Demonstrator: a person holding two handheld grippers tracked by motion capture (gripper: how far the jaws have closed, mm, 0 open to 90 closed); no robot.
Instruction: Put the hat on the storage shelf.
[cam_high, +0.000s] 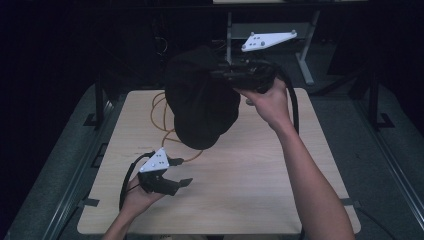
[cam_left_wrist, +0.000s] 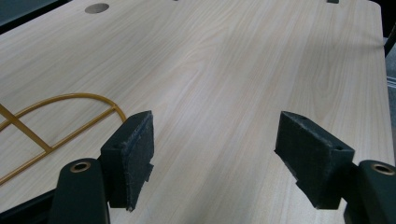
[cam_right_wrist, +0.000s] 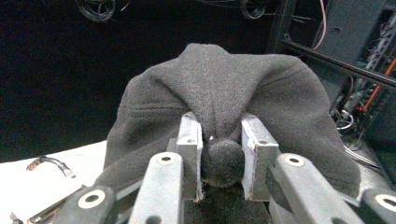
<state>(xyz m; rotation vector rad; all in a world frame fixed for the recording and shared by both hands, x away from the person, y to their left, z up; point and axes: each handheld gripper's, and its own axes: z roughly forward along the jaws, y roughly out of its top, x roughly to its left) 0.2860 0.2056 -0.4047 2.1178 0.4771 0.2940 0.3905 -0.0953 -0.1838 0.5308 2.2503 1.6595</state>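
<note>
Hat (cam_high: 200, 105) hangs in the air over the far half of the table (cam_high: 250, 190), pinched at a bunched fold of its dark fabric by the right gripper (cam_right_wrist: 222, 161), whose jaws are pressed together on the cloth. It droops down and to the left of that claw, long axis roughly vertical, lower edge just above the tabletop (contact with the surface can't be judged). Orange wire frame (cam_high: 167, 135), likely a hanger, lies flat on the table under and left of the hat. Left gripper (cam_high: 172, 184) sits low at the near-left, jaws spread wide, holding nothing, and is the nearer one to the frame. Hat lies up and away from it.
</note>
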